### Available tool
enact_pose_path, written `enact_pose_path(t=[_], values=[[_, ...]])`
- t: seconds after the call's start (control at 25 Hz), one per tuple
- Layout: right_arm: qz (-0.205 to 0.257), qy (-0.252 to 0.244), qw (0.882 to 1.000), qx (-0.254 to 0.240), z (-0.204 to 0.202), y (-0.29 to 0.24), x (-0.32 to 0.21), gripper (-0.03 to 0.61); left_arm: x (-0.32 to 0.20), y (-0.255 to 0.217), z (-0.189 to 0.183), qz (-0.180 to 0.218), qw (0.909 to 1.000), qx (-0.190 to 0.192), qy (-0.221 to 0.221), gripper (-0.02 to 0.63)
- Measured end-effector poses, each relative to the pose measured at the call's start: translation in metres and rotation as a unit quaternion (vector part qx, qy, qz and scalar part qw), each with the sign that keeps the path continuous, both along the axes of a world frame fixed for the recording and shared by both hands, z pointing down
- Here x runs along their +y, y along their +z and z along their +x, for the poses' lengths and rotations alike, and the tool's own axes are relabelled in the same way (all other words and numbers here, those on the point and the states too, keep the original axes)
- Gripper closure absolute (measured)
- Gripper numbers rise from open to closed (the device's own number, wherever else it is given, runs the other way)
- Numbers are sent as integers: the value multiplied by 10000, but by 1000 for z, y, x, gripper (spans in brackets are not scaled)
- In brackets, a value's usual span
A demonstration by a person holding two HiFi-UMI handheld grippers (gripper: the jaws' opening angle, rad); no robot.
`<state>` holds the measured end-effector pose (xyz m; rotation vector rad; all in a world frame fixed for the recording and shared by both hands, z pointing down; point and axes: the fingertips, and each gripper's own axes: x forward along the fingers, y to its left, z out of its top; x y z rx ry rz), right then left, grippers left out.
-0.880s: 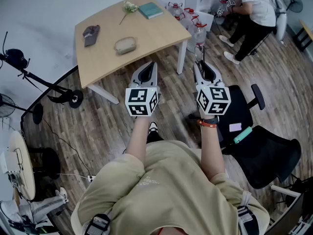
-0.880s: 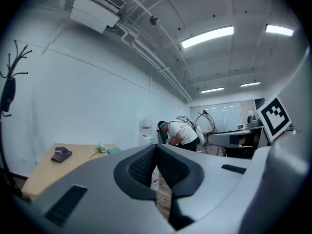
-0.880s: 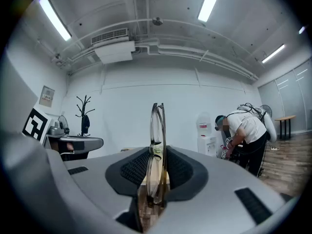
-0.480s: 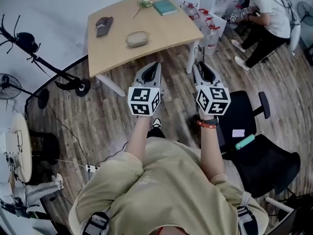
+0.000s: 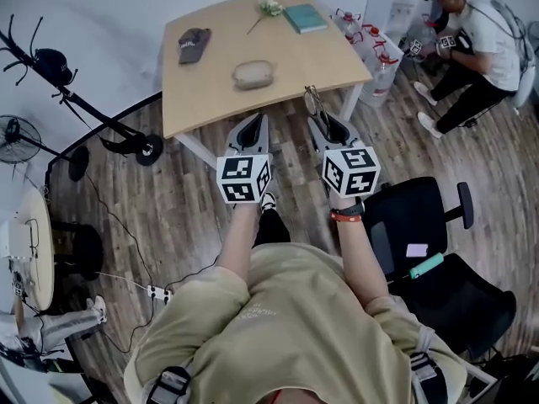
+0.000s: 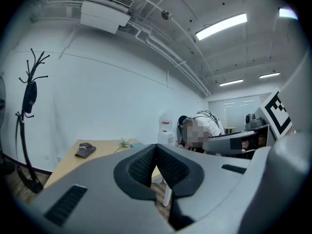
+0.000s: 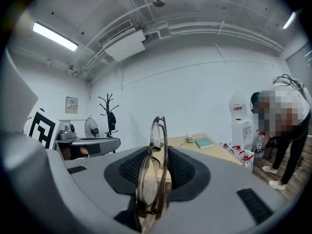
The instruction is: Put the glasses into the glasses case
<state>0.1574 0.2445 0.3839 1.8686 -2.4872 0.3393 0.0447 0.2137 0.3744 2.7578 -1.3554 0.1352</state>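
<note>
Closer to the table (image 5: 286, 57) than a moment ago, the folded, thin brown-framed glasses (image 7: 155, 169) stand on edge, pinched between the pads of the right gripper (image 5: 320, 120). The left gripper (image 6: 156, 149) has its jaws pressed together on nothing. The glasses case (image 5: 253, 74) lies ahead on the table, well apart.

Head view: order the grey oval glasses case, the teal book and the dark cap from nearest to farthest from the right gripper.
1. Grey oval glasses case, middle of the wooden table.
2. Teal book, far right corner.
3. Dark cap, far left side.
</note>
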Motion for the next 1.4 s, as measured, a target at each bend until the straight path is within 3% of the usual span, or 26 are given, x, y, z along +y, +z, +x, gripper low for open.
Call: enact_pose_path(t=[0.36,0.72,1.04,1.4], values=[[-132,-439,9989,-3,-43,-4,-154,446,-153,-10,-45,-47,9993,155,-350,592],[-363,-791,9961,153,-88,10,-278,453,-267,6,-83,-317,9979,228,-518,592],[-674,-1021,9924,98,-126,33,-379,456,-363,26,-113,-535,9976,180,-392,592],[-1171,-1242,9851,-210,-131,74,-459,457,-442,61,-118,-769,9969,72,-133,591]])
